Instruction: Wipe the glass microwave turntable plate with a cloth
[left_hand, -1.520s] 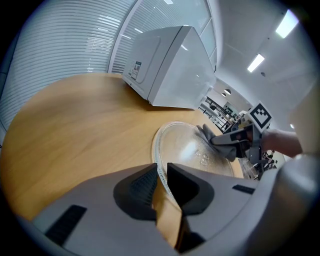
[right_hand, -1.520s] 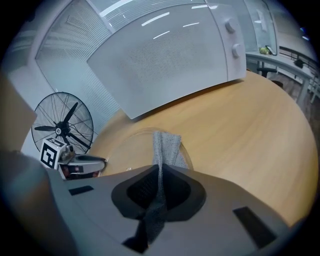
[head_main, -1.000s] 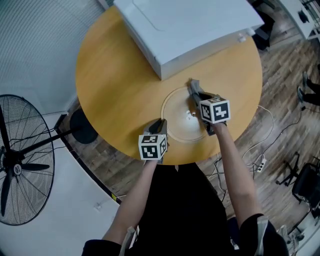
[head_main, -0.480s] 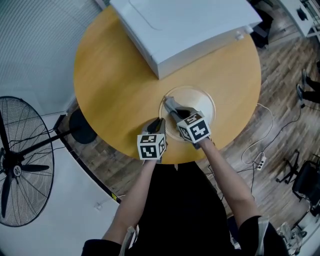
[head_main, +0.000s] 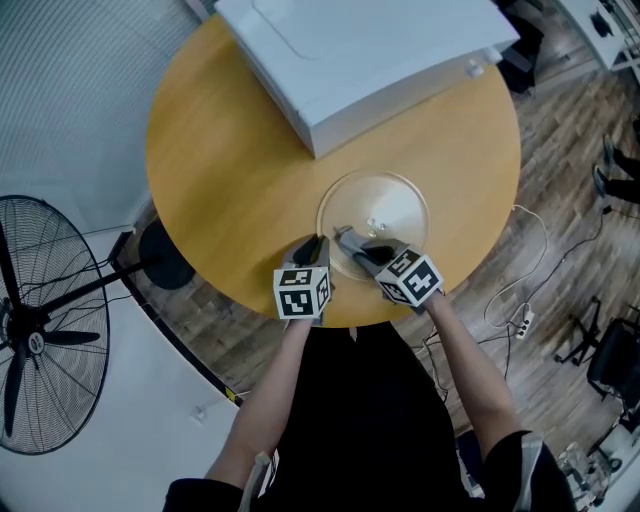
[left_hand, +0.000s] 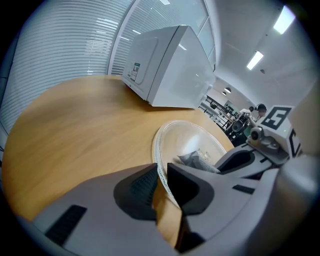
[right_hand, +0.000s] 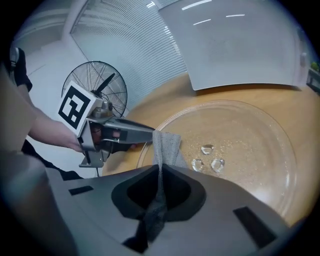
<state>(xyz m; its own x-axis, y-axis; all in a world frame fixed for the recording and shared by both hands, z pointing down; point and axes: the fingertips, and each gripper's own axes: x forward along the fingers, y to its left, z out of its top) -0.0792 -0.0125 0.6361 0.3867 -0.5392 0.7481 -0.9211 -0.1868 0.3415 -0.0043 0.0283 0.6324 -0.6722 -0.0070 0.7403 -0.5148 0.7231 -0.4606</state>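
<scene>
Wiping step: the plate (head_main: 390, 205) rim is clamped by the left gripper (left_hand: 160, 186), and the cloth (right_hand: 167, 145) is pinched by the right gripper (right_hand: 160, 192). A sweep across the far glass is likely required next.

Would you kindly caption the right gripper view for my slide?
Right gripper, clamped on a grey cloth, over the glass plate.

A round wooden table (head_main: 215, 170) is carrying everything in front of me. A glass turntable plate (head_main: 395, 200) is lying flat on it, just ahead of my right claw (head_main: 343, 236). Its near rim is passing between the jaws of my left claw (head_main: 318, 246). Beyond the plate, farther from both claws, a white microwave (head_main: 370, 50) is standing on the table's far side, near the plate's far edge but apart from it. Bare wood is spreading out to the left of my left claw.
</scene>
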